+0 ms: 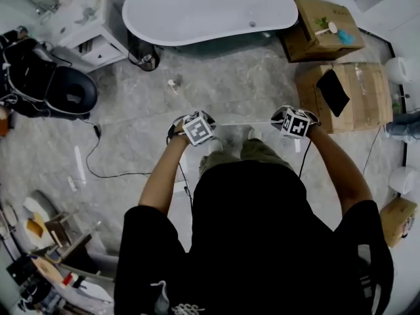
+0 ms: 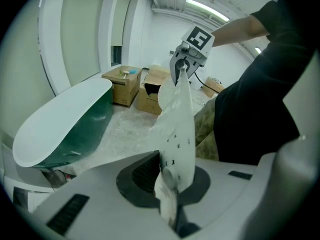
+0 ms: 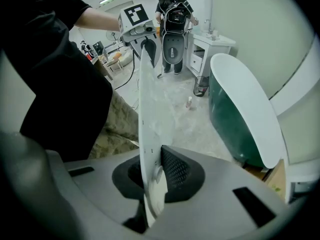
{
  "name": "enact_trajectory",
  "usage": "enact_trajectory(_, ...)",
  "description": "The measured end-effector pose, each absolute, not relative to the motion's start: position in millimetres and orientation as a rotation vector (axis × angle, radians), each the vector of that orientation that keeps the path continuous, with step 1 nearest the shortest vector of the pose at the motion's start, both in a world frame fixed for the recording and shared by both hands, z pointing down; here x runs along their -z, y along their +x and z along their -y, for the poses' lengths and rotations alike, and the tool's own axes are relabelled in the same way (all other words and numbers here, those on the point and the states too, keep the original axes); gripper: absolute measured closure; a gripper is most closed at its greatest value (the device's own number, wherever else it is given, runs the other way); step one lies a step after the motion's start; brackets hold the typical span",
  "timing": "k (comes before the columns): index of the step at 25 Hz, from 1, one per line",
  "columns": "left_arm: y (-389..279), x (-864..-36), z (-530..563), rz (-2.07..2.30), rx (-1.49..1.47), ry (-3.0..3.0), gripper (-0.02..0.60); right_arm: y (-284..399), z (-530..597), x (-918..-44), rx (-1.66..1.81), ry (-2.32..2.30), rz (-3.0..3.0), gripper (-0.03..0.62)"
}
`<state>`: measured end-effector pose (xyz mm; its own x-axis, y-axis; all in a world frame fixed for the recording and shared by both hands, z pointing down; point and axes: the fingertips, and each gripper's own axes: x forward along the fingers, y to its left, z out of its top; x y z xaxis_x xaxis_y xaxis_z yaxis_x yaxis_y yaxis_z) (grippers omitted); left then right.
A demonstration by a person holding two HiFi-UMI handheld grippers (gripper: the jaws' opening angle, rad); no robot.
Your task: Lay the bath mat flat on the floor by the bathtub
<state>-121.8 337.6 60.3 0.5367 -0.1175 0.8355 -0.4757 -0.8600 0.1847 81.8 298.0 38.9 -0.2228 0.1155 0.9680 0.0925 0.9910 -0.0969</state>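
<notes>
Tension matters now: my left gripper (image 2: 169, 194) and right gripper (image 3: 150, 184) each pinch an edge of the bath mat (image 2: 179, 129), stretched between them. With the bathtub (image 1: 210, 8) ahead of both, I'd lower evenly, keeping it taut so it lands flat.

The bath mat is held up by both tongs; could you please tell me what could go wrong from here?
1. The left tongs and right tongs pinch only the thin edge of the bath mat, so it might slip out while being lowered.
2. A small bottle sits on the floor before the bathtub; the mat could land on it and not lie flat.
</notes>
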Motion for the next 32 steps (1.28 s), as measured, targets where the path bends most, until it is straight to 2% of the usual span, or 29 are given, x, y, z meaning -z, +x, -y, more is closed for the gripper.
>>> enact_trajectory(10, -133.5, -58.5, -303.6, 0.556, -1.13, 2.286, 0.552, 67.6, -246.8, -41.5, 0.012, -0.158, 1.852, 0.565)
enact_trajectory(32, -79.6, -79.0, -131.9, 0.558, -1.208, 2.151, 0.552, 120.7, -51.1, -73.9, -0.06, -0.235, 1.902, 0.565)
